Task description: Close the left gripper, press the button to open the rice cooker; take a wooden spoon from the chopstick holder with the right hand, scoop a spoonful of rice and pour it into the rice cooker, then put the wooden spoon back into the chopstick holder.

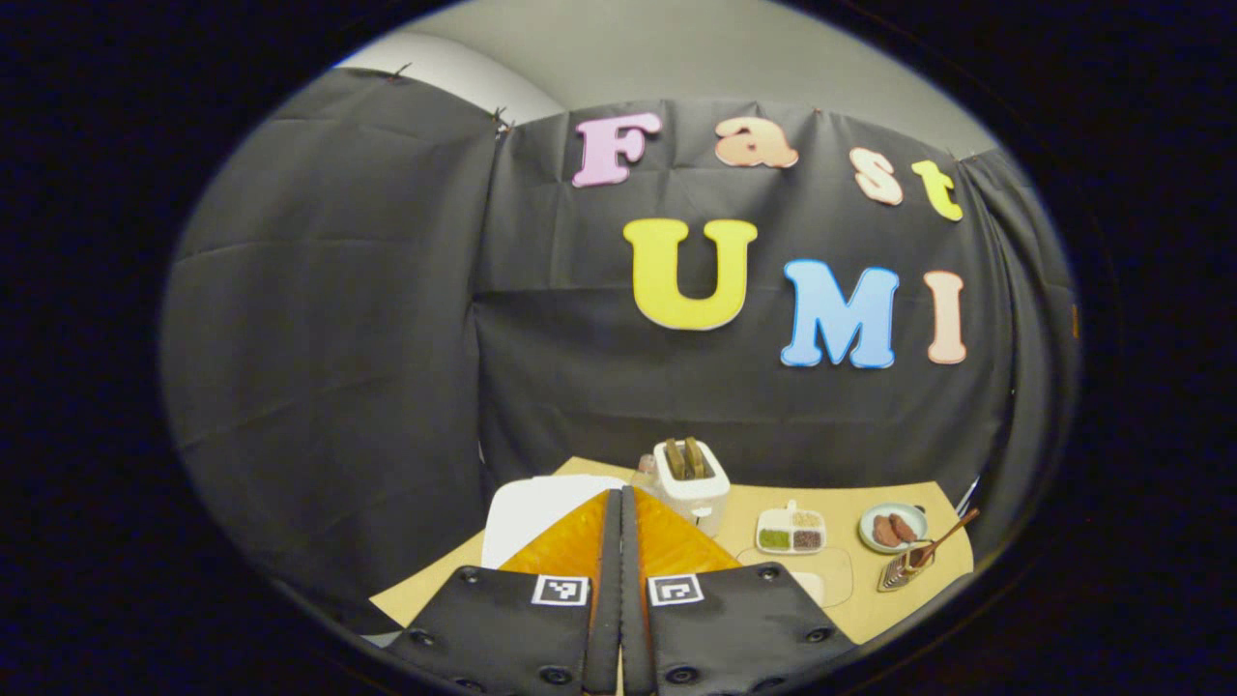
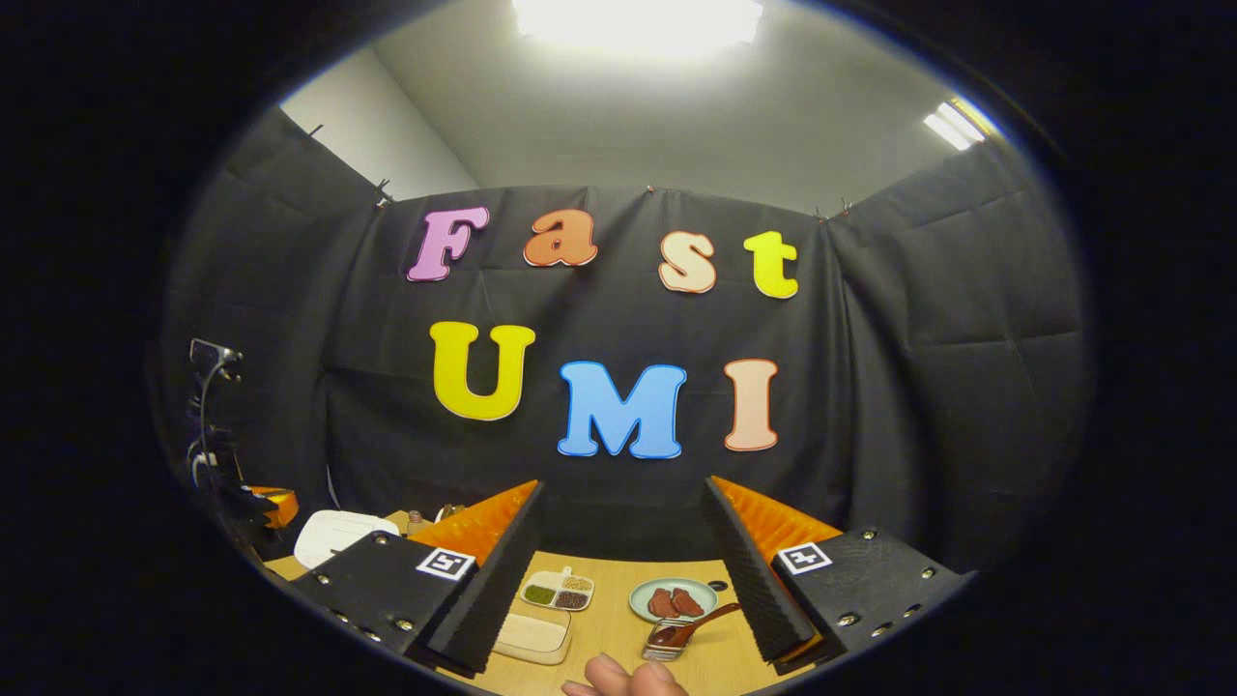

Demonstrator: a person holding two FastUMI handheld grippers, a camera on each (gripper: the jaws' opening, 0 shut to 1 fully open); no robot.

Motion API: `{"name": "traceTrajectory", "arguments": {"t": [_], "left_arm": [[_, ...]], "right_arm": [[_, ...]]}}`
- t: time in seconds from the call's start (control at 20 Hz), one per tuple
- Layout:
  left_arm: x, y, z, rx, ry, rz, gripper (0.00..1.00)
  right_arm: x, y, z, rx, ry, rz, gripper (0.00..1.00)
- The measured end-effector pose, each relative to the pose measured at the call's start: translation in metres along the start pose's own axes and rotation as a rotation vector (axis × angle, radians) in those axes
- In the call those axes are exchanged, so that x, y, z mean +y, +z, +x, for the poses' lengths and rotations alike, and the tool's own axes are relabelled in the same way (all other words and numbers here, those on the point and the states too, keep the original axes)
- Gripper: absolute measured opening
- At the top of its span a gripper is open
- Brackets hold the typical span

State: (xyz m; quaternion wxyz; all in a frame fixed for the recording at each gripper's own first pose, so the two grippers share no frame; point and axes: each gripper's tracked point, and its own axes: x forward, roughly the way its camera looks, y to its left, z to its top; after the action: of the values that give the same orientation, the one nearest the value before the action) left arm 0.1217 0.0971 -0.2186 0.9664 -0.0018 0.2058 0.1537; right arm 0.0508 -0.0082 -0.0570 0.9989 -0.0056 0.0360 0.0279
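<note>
A: Nearest the lens in the left gripper view is the left tool (image 1: 620,541), and its two fingers lie pressed together with nothing between them, so it is clenched on empty air.

B: And the right tool (image 2: 623,570)?

A: Its two fingers stand wide apart in the right gripper view, released and grasping nothing. A fingertip (image 2: 618,675) of the person pokes in at the bottom edge, below the gap.

B: How many things sit on the bench (image 1: 928,498)?

A: One white rice cooker (image 1: 546,517), its lid down, lying just behind the left tool. One white toaster (image 1: 689,480) with two slices standing in its slots. One white divided dish (image 1: 791,532) with three compartments, one holding green grains, one dark, one pale. One round plate (image 1: 893,528) carrying two brown pieces. One lidded flat box (image 2: 531,636) showing near the divided dish in the right gripper view.

B: And the spoon?

A: One wooden spoon (image 1: 947,539), brown and slender, leans tilted in the one metal chopstick holder (image 1: 897,572). The holder lies at the bench's near right corner, just beside the round plate and well apart from the rice cooker.

B: Does either tool touch it?

A: No, both are apart from it.
</note>
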Motion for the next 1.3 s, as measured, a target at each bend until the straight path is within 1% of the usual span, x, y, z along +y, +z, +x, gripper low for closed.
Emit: {"name": "traceTrajectory", "arguments": {"t": [0.05,0.15,0.2,0.25,0.35,0.45,0.55,0.65,0.75,0.85,0.9,1.0,1.2,1.3], "left_arm": [[0.007,-0.018,0.020,0.057,0.028,0.001,0.09],[0.016,-0.053,0.057,0.153,0.029,-0.019,0.08],[0.018,-0.067,0.073,0.195,0.029,-0.024,0.08],[0.019,-0.079,0.086,0.222,0.030,-0.026,0.08],[0.029,-0.095,0.113,0.252,0.065,-0.022,0.08],[0.038,-0.116,0.134,0.308,0.089,-0.026,0.08],[0.041,-0.141,0.144,0.389,0.082,-0.034,0.08],[0.048,-0.158,0.159,0.420,0.089,-0.021,0.09],[0.045,-0.164,0.160,0.450,0.068,-0.012,0.09],[0.048,-0.163,0.157,0.484,0.040,0.037,0.09],[0.047,-0.155,0.157,0.461,0.031,0.002,0.09],[0.048,-0.126,0.157,0.329,0.032,-0.080,0.09],[0.057,-0.065,0.138,0.114,0.048,-0.045,0.08],[0.061,-0.046,0.127,0.079,0.042,-0.078,0.08]], "right_arm": [[0.001,-0.001,0.001,0.007,-0.001,0.009,0.98],[-0.002,-0.001,0.005,0.013,-0.040,-0.009,0.98],[0.000,-0.005,0.005,0.033,-0.051,-0.021,0.98],[0.009,-0.009,0.005,0.044,-0.047,-0.033,0.98],[0.013,-0.009,0.007,0.058,-0.066,-0.073,0.98],[0.023,-0.008,0.008,0.064,-0.073,-0.081,0.98],[0.027,-0.007,0.008,0.069,-0.090,-0.094,0.98],[0.033,-0.006,0.008,0.069,-0.098,-0.105,0.98],[0.037,-0.009,0.007,0.077,-0.106,-0.112,0.98],[0.042,-0.013,0.007,0.090,-0.106,-0.096,0.98],[0.046,-0.014,0.007,0.097,-0.101,-0.077,0.98],[0.046,-0.013,0.004,0.097,-0.106,-0.059,0.98],[0.040,-0.011,-0.002,0.087,-0.128,-0.063,0.98],[0.036,-0.012,-0.004,0.086,-0.137,-0.064,0.98]]}}
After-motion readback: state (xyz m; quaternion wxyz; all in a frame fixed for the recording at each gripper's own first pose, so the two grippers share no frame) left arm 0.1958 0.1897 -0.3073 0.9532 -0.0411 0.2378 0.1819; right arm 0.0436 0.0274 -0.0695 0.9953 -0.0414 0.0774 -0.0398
